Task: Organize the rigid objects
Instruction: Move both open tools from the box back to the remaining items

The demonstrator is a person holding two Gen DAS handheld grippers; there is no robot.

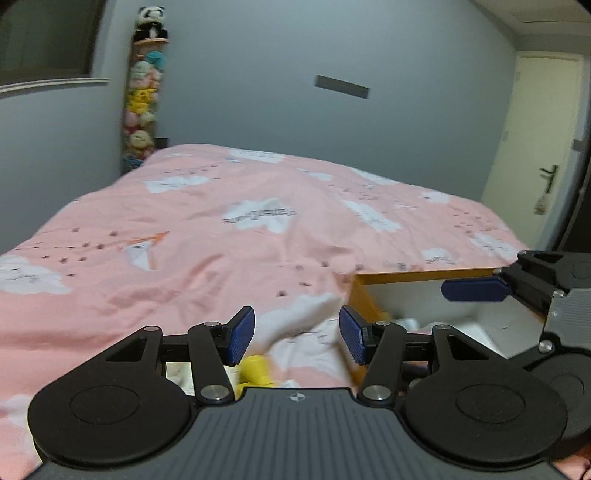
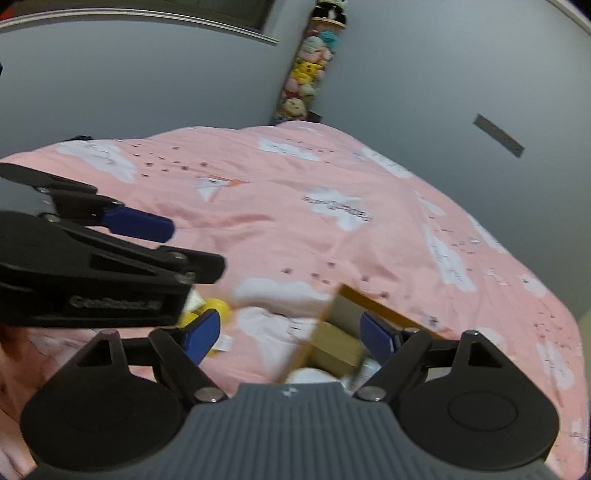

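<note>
While a yellow object point(image 2: 212, 308) lies on the pink bedspread point(image 1: 207, 236), partly hidden behind the left claw point(image 1: 296, 334) in the left wrist view, an open wooden-rimmed box point(image 2: 373, 301) sits just to its right on the same bed. Motion blur keeps the yellow thing's shape from being made out; a small white tag or paper point(image 2: 221, 342) rests beside it. Inside the box, a tan cardboard carton point(image 2: 338, 349) and some white items point(image 2: 310, 374) can be seen, too blurred to identify. Both claws hover above the bed with their blue pads spread wide and nothing between them: the left claw is over the bedspread between the yellow object and the box's near wall, and the right claw point(image 2: 290, 334) is above the box's left edge. Each claw shows in the other's camera, the right one point(image 1: 476, 290) reaching in over the box's white interior. The bedspread carries a print of white clouds and paper planes. Beyond the bed stands a grey wall with a tall column of plush toys point(image 1: 142, 107) in the corner, topped by a panda point(image 1: 149, 24), and a pale door point(image 1: 535, 147) with a dark handle lies to the right
</note>
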